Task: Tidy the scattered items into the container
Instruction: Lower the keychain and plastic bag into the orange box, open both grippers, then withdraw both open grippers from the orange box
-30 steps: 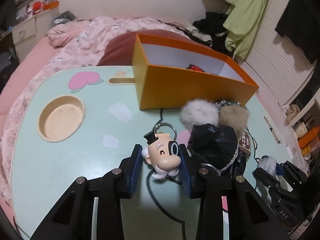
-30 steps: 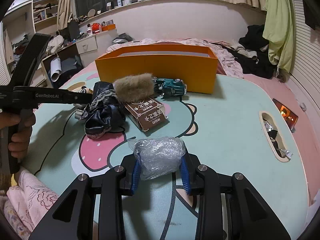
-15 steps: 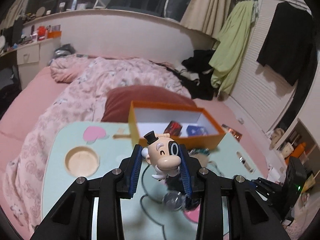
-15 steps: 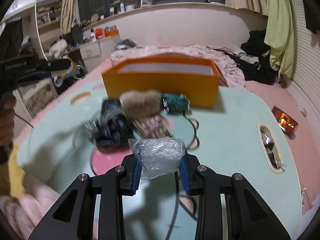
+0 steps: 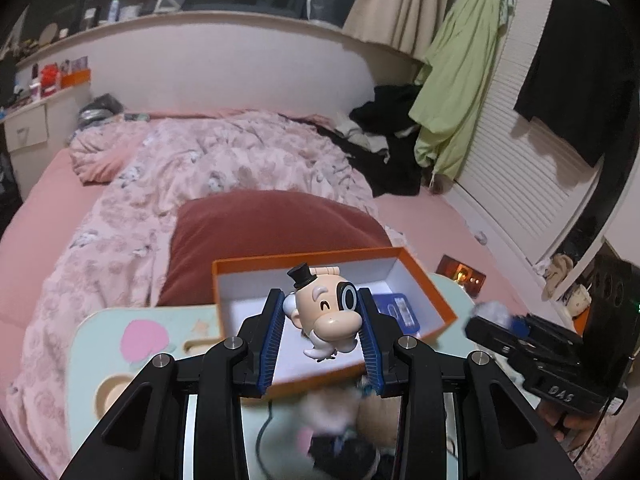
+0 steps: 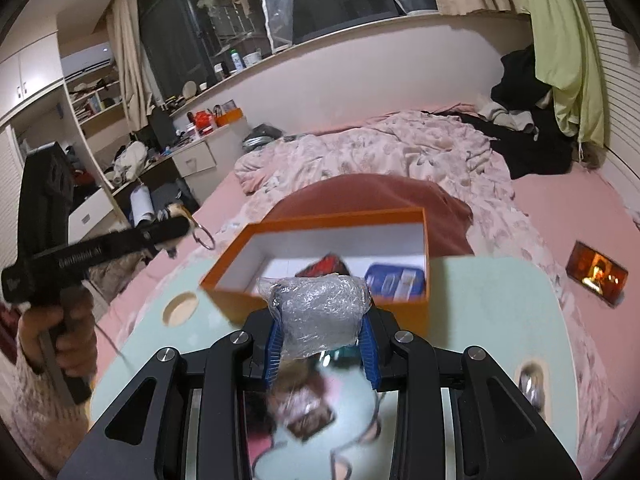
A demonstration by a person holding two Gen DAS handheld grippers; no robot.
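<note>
Left wrist view: the left gripper (image 5: 323, 334) is clamped on a cartoon figurine (image 5: 326, 312) with a small black top hat, the blue pads (image 5: 272, 338) pressed on either side of its head so that it hangs face-out between them. Just beyond the tips, and lower, the orange box (image 5: 424, 280) lies open-topped on the pale green tray table (image 5: 92, 328); a blue pack (image 5: 400, 312) is already seen inside. The figurine appears to be held high so that the near wall can be cleared before release. Right wrist view: the right gripper (image 6: 322, 342) is closed on a crinkled clear-wrapped bundle (image 6: 320, 316), gripped across its width, presumably because the soft wrap would slip otherwise. Ahead of these tips the same box is seen, a red item (image 6: 324, 264) beside the blue pack. Below and behind both grippers, blurred leftovers remain on the table; identities cannot be told. Both loads are judged ready for dropping in.
</note>
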